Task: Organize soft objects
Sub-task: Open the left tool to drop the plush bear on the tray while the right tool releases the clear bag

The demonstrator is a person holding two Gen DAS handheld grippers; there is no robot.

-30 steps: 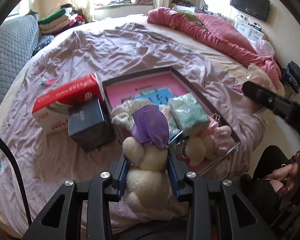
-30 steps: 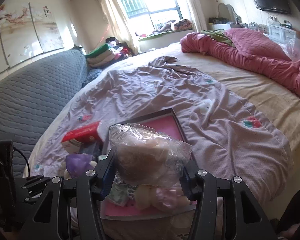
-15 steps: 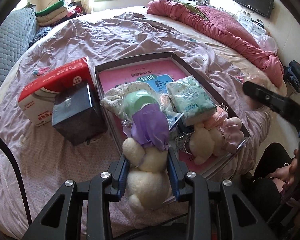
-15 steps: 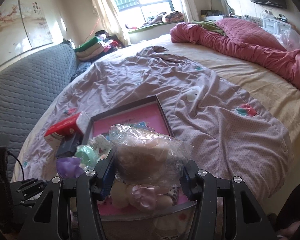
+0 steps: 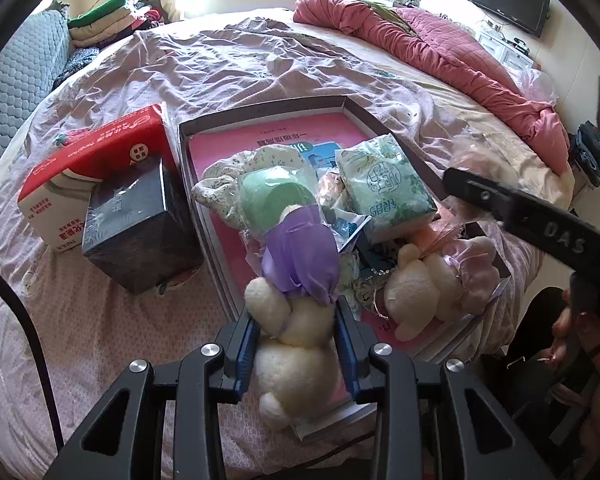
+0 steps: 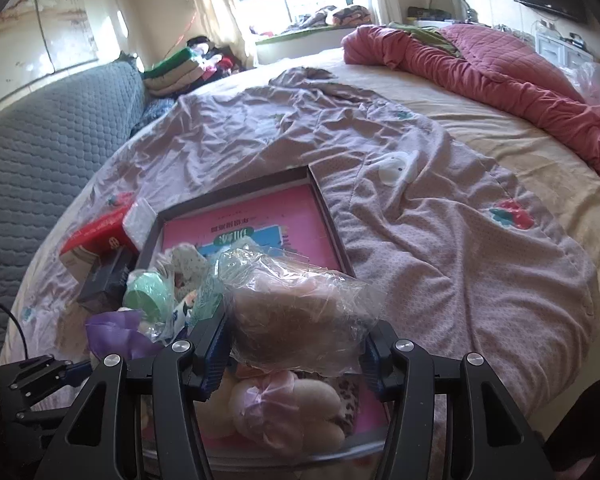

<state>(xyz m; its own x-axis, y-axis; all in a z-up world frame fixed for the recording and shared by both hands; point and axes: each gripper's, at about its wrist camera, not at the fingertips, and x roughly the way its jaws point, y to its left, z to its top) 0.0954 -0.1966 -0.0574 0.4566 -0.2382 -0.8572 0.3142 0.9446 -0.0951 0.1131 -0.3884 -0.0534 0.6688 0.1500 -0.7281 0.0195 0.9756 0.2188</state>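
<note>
Over a rumpled lilac bedspread (image 5: 100, 320), each hand-held gripper clamped: left (image 5: 296, 336) on plush bear (image 5: 296, 356), right (image 6: 296, 344) on bagged toy (image 6: 300, 316).

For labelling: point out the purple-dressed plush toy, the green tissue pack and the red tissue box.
purple-dressed plush toy (image 5: 296, 344), left wrist view, cream body.
green tissue pack (image 5: 384, 184), left wrist view, top face.
red tissue box (image 5: 100, 152), left wrist view, red top.

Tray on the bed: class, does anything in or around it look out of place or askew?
Yes. The tray holds soft toys and a tissue pack in a jumbled heap, not in rows. The red box and the black box sit outside it, and they look hard, unlike the soft things.
</note>
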